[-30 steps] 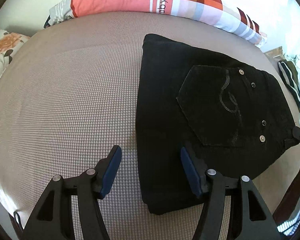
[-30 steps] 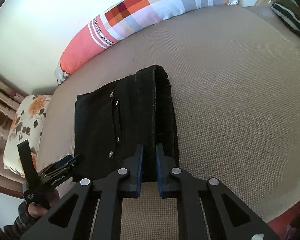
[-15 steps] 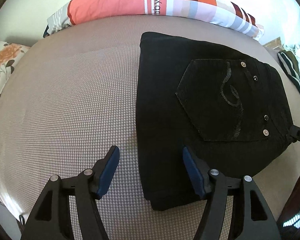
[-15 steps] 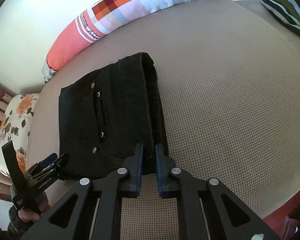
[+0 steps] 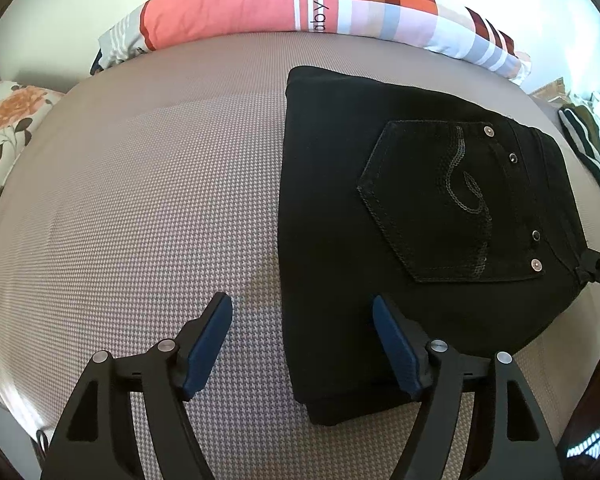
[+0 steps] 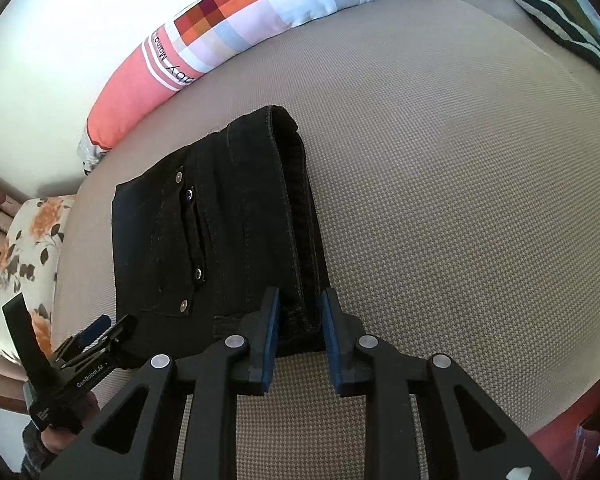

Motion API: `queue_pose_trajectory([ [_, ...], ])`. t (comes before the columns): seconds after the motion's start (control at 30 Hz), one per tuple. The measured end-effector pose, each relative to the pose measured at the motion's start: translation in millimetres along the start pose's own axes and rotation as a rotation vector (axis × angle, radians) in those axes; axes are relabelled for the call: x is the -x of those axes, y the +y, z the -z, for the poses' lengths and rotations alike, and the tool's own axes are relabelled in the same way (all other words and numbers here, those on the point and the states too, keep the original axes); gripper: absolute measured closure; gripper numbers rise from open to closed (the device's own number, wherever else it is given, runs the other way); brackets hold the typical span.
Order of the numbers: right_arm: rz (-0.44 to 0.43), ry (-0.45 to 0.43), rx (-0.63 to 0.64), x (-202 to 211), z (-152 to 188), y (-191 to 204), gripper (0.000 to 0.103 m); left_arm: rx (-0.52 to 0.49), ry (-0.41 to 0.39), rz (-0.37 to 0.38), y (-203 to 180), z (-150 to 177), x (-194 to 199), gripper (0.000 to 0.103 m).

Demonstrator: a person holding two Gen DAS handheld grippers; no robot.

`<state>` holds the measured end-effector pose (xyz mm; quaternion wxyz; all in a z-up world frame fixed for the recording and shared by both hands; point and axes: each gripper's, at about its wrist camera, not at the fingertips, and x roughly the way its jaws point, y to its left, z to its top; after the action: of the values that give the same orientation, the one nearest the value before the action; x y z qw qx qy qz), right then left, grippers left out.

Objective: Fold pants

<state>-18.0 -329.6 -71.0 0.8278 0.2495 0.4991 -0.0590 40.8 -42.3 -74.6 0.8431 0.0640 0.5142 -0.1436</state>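
Pants: black pants (image 5: 412, 216) lie folded into a compact stack on the bed (image 5: 140, 208), back pocket (image 5: 448, 204) face-up; in the left view the stack fills the 3 o'clock half, its near corner at about 5 o'clock.
Left gripper: left gripper (image 5: 302, 344) spread wide, holding nothing; its right finger sits over the stack's near edge, its left finger over bare bed.
Right gripper: right gripper (image 6: 298, 330) parted narrowly, its pads on either side of the stack's thick near edge (image 6: 300, 320) at 6 o'clock; whether they pinch the cloth I cannot tell.
Done: folding looks finished, judging by the layered edge along the stack's right side in the right view.
Left: at most a release, a small squaring or pat-down, and pulling both tools away.
Surroundings: striped bolster (image 5: 300, 4) at 12 o'clock, floral pillow (image 5: 8, 120) at 9 o'clock, other clothes (image 6: 568, 20) near 2 o'clock in the right view.
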Motion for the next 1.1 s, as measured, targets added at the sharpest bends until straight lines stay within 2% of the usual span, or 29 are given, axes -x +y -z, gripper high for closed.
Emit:
queue_pose_trajectory([
  [0.13,0.048,0.0,0.021,0,-4,6,0.069,-0.002,-0.008,-0.005,-1,2,0,0.027],
  [0.33,0.031,0.003,0.022,0,-15,6,0.066,-0.006,-0.01,-0.007,-1,2,-1,0.026],
  [0.43,0.033,-0.004,0.044,1,-21,11,0.06,-0.005,-0.011,-0.009,-2,2,-1,0.025],
  [0.7,0.031,0.015,0.084,-15,-36,20,0.06,0.007,-0.008,-0.01,0,-1,-1,0.025],
  [1.1,-0.004,0.055,0.096,-33,-39,4,0.056,0.005,0.007,-0.014,4,-18,-5,0.025],
])
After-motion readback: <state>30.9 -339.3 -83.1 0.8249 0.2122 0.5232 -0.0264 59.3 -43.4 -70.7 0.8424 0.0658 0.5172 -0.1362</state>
